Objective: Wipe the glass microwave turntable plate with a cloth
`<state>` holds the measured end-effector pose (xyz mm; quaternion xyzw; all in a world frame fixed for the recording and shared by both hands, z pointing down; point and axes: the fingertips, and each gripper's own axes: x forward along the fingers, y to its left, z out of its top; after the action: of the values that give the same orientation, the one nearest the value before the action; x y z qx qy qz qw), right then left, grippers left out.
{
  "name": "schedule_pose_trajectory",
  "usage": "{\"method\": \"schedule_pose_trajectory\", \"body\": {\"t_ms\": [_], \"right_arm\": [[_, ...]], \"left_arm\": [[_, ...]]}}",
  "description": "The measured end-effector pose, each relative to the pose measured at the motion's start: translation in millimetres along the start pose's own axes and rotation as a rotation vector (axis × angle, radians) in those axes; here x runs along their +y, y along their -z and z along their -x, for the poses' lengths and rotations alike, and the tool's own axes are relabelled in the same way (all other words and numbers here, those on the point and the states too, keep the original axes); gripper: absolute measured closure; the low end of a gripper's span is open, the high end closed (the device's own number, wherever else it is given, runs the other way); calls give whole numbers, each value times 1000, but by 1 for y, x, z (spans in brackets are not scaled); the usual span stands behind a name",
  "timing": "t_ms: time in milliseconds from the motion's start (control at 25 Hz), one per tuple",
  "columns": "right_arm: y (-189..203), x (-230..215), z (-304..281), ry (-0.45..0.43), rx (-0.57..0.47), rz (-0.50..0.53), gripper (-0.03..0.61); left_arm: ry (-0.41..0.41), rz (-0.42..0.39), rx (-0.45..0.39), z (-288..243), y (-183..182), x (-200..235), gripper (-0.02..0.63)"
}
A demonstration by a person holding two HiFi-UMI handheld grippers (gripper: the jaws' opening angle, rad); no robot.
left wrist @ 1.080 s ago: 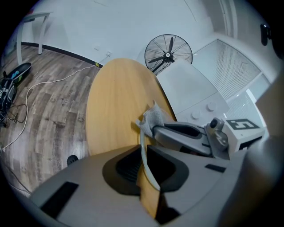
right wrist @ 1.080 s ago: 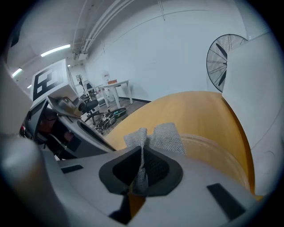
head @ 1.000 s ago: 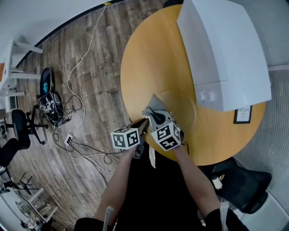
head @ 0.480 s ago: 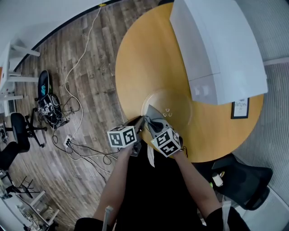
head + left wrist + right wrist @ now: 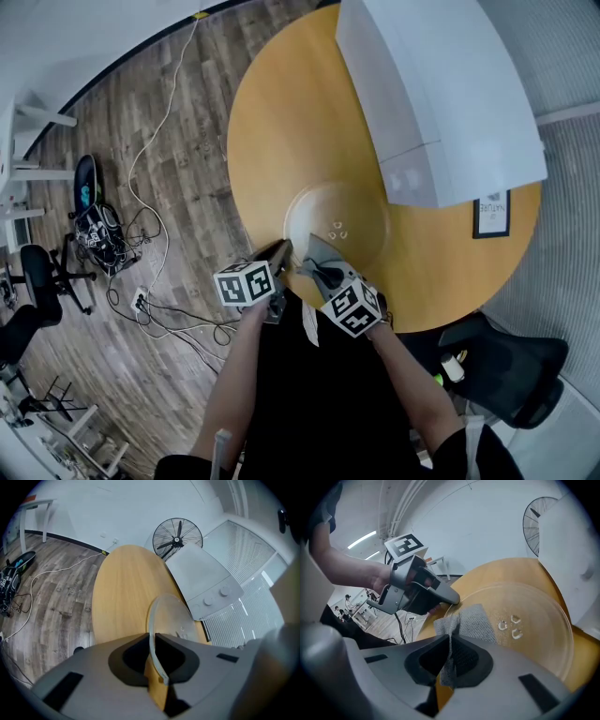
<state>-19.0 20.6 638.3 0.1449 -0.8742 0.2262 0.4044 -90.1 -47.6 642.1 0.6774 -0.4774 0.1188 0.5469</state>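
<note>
The clear glass turntable plate [image 5: 349, 214] lies on the round wooden table [image 5: 281, 122], near its front edge. My left gripper [image 5: 282, 251] is shut on the plate's near-left rim, and the rim [image 5: 153, 641] runs edge-on between its jaws. My right gripper [image 5: 322, 270] is shut on a grey cloth [image 5: 322, 251]. In the right gripper view the cloth [image 5: 472, 620] spreads from the jaws onto the near part of the plate [image 5: 534, 620], just beside the left gripper [image 5: 456, 600]. Three small raised lugs [image 5: 510, 626] mark the plate's centre.
A white microwave [image 5: 441, 94] fills the far right of the table, close behind the plate. A small framed card [image 5: 490, 216] stands at the right edge. A black chair [image 5: 511, 370] is on the near right. Cables [image 5: 141, 187] trail over the wooden floor on the left. A fan [image 5: 177, 538] stands behind the table.
My right gripper has drawn the cloth back over the plate toward its near rim. The left gripper has kept its hold on the rim without moving.
</note>
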Motion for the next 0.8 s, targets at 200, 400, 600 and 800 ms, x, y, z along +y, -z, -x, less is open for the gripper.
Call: {"method": "schedule_pose_trajectory", "body": {"t_ms": [200,400,600,800], "right_arm": [[16,-6,15,25,5,-17,555],[33,-22,31,59,1,-59,555],[40,-51,49,108,-21,-150,555],[40,-81,64,179,-41,-180,555]], "left_arm": [[3,-22,7,2,0,0,580],[4,-33,10,1,0,-2,580],[9,-44,12,0,0,-2,580],[19,-52,16,3,0,-3,580]]}}
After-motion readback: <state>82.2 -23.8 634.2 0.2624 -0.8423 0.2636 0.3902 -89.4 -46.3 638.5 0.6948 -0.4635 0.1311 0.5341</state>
